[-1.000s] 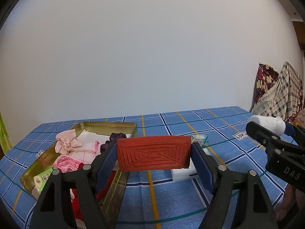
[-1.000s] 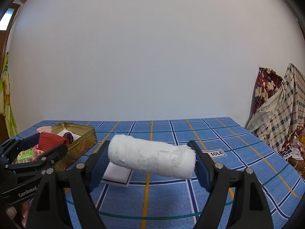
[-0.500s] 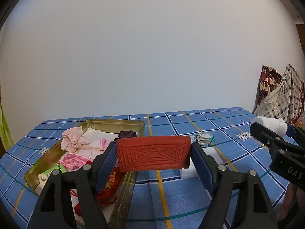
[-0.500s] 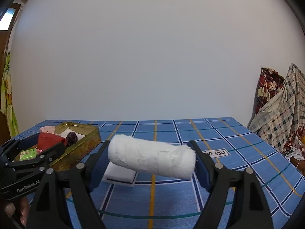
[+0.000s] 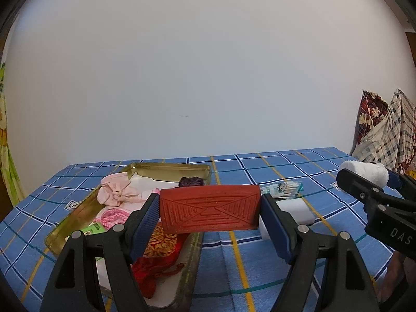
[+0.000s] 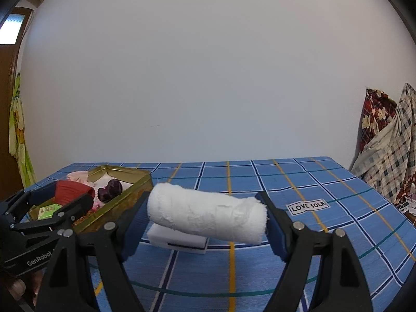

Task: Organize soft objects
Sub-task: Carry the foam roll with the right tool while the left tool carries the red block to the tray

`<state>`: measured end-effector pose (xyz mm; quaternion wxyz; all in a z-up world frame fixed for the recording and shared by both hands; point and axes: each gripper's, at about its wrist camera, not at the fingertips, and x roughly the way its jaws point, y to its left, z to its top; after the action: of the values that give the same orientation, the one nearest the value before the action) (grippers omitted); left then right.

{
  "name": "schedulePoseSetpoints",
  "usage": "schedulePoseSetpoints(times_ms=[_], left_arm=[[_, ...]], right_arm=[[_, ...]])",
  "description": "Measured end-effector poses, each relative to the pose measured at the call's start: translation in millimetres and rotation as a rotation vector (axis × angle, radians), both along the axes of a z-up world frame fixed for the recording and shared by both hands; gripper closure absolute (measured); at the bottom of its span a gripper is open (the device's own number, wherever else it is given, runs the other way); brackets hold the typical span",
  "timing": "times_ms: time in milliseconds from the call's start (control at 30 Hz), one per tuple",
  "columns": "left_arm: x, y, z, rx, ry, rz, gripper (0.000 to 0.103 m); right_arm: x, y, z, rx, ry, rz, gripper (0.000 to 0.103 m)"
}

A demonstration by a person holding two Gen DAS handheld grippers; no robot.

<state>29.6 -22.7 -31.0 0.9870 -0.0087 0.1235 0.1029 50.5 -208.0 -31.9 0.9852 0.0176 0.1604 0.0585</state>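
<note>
Blue checked bed (image 6: pixel 338 221): gold tin (image 5: pixel 85 213), white block (image 6: pixel 179 239).

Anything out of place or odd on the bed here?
Little stands out. A cotton swab packet and a white block lie loose outside the tin. Both grippers hold their items squarely: red block, white roll.

A blue checked bedsheet (image 6: pixel 325 182) meets a white wall (image 6: pixel 208 78); plaid cloths (image 6: pixel 390 140) hang right.

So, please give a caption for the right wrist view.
White roll held above blue cloth, gold tin at left.
</note>
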Motion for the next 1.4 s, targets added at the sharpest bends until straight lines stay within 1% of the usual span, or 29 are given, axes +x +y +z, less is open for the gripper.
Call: schedulePoseSetpoints(times_ms=[233, 833, 1300, 1333, 1400], left_arm=[[-3.8, 10.6, -0.2, -0.005, -0.002, 0.017, 0.024], [-19.2, 41.1, -0.3, -0.027, -0.010, 0.071, 0.024], [-27.4, 65.4, -1.2, -0.050, -0.010, 0.098, 0.024], [-27.5, 67.2, -1.5, -0.050, -0.008, 0.100, 0.024], [-29.1, 72.3, -1.7, -0.051, -0.006, 0.111, 0.024]], right_arm=[[0.9, 16.4, -0.9, -0.023, 0.002, 0.028, 0.022], [5.3, 49.7, -4.9, -0.044, 0.015, 0.091, 0.022], [10.3, 71.6, -6.4, -0.047, 0.021, 0.142, 0.022], [10.9, 73.2, -6.9, -0.023, 0.015, 0.175, 0.022], [11.7, 76.5, -7.4, -0.024, 0.013, 0.182, 0.022]])
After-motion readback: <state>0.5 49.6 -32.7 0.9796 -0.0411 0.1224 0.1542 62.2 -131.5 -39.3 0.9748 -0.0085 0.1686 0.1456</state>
